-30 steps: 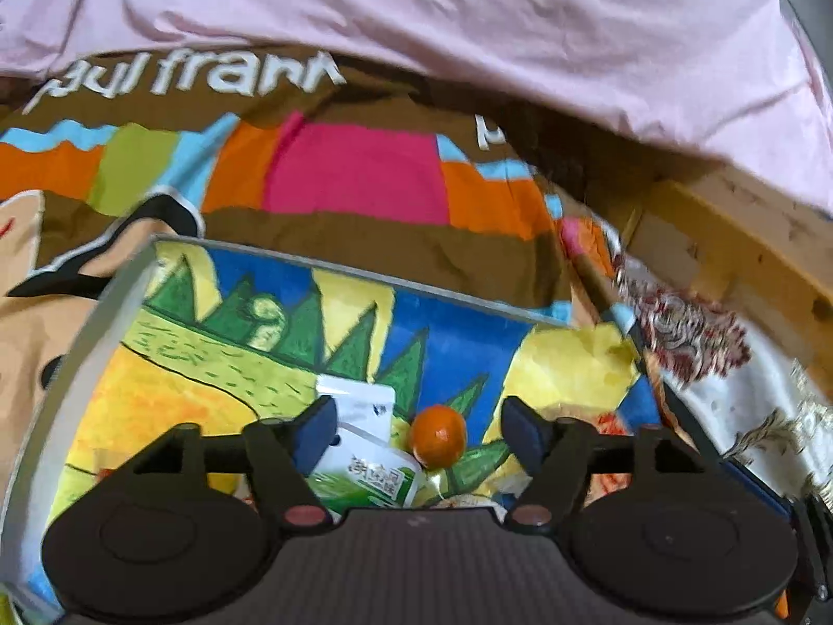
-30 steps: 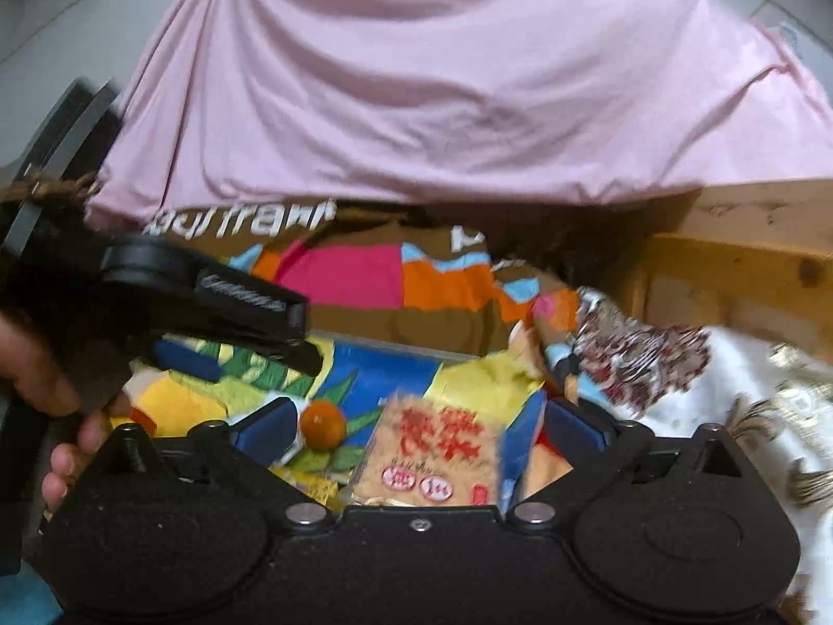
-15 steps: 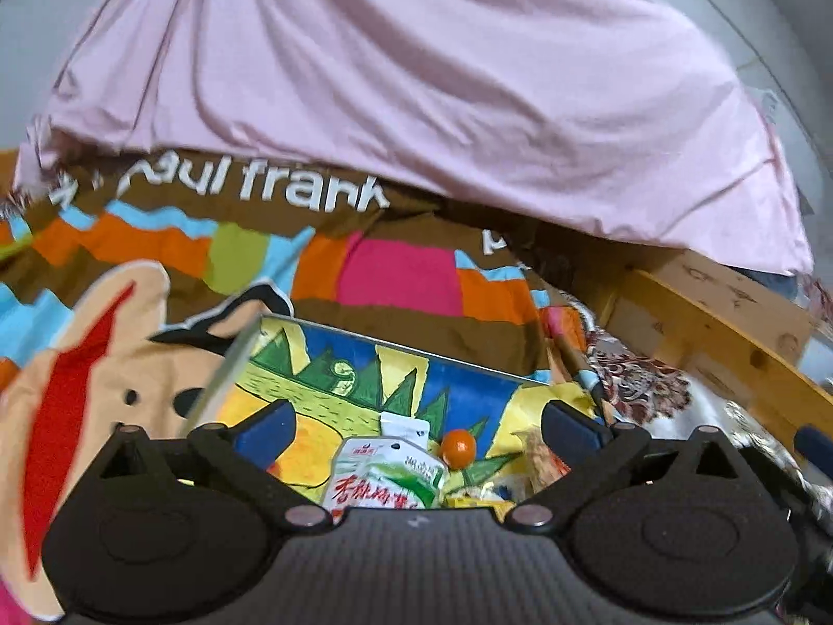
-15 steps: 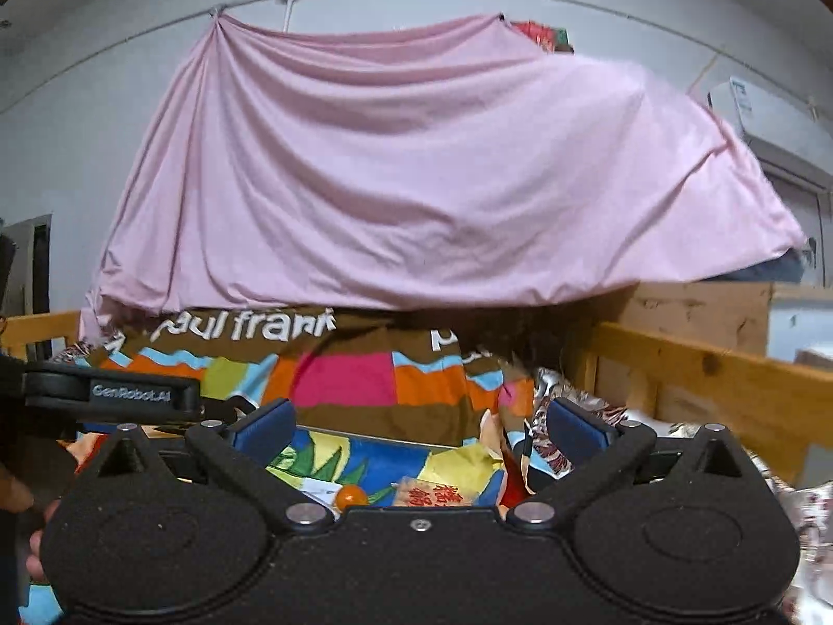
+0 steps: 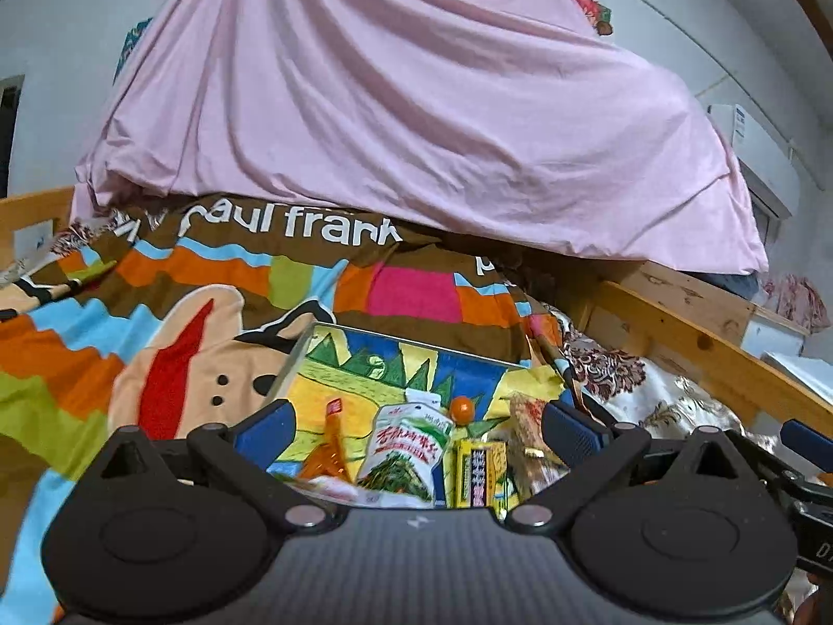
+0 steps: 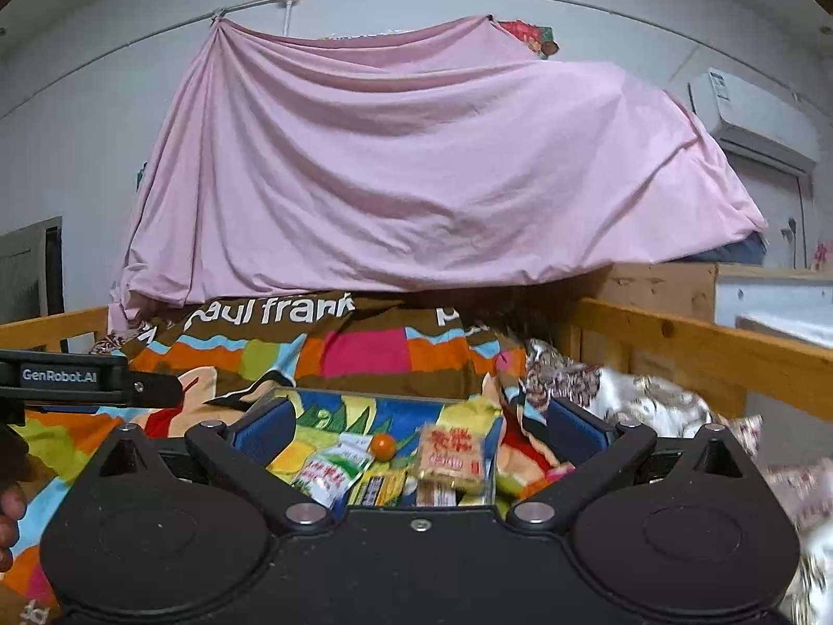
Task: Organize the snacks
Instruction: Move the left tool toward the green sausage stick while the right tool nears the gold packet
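Several snacks lie on a colourful painted board (image 5: 364, 364) on the bed: a green-and-white pouch (image 5: 408, 450), an orange sachet (image 5: 328, 448), a yellow box (image 5: 479, 471), a small orange ball (image 5: 461, 408) and a pale cracker pack (image 6: 452, 452). The board (image 6: 333, 406), the pouch (image 6: 333, 474) and the ball (image 6: 383, 445) also show in the right wrist view. My left gripper (image 5: 416, 429) is open and empty, held above the snacks' near side. My right gripper (image 6: 416, 429) is open and empty, likewise back from them.
A striped "paul frank" blanket (image 5: 218, 281) covers the bed. A pink sheet (image 6: 416, 172) hangs behind it. A wooden bed rail (image 6: 703, 344) runs along the right, with a floral cloth (image 6: 635, 396) beside it. The left gripper's body (image 6: 67, 377) shows at the left.
Both grippers have pulled back and tilted up from the board, so the snacks look smaller and lower. The left jaws have opened wider. More snacks have come into view.
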`<state>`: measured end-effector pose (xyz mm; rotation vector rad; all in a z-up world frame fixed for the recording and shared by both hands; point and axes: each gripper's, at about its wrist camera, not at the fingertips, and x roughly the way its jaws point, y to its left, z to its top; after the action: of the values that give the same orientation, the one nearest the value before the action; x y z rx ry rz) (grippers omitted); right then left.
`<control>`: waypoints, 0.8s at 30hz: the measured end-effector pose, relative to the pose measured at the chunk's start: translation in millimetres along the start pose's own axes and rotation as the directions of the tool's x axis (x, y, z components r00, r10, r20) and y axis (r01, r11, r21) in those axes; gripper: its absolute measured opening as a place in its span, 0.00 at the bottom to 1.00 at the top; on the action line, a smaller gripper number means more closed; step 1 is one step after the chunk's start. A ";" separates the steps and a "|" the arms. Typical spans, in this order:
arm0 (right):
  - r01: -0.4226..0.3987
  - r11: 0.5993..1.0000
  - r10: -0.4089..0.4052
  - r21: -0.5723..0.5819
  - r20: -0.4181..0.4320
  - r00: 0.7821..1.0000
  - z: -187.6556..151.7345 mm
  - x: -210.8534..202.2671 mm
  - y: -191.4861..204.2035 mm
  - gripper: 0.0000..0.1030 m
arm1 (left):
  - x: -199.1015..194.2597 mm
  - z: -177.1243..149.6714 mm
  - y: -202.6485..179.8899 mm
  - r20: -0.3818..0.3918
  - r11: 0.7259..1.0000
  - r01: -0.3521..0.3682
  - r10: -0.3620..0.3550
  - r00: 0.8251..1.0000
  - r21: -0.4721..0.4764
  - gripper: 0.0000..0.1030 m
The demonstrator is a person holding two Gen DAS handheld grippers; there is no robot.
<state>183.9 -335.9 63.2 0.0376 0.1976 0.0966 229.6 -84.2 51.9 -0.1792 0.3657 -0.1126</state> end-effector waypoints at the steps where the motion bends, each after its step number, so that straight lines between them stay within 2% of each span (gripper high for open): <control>1: 0.001 1.000 -0.001 0.003 -0.006 1.000 -1.7 -5.3 1.6 0.99 | -5.9 -2.0 1.4 0.003 1.000 0.000 0.000 1.000 0.005 0.99; 11: 0.003 1.000 -0.003 0.001 -0.068 0.998 -22.5 -38.4 19.6 0.99 | -50.6 -31.0 22.0 -0.010 1.000 0.007 -0.007 1.000 0.029 1.00; 15: -0.022 1.000 0.024 0.020 -0.120 0.992 -33.2 -40.8 25.1 0.99 | -58.4 -43.0 31.7 -0.023 0.998 0.002 -0.001 1.000 0.055 1.00; 24: -0.070 0.998 0.068 -0.003 -0.219 0.973 -53.8 -37.2 42.9 0.99 | -58.0 -65.5 53.7 -0.086 0.999 -0.007 0.011 0.996 0.050 1.00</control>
<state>133.1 -295.4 19.7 0.0231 0.4163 0.1717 156.0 -33.6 1.3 -0.1241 0.4493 -0.1203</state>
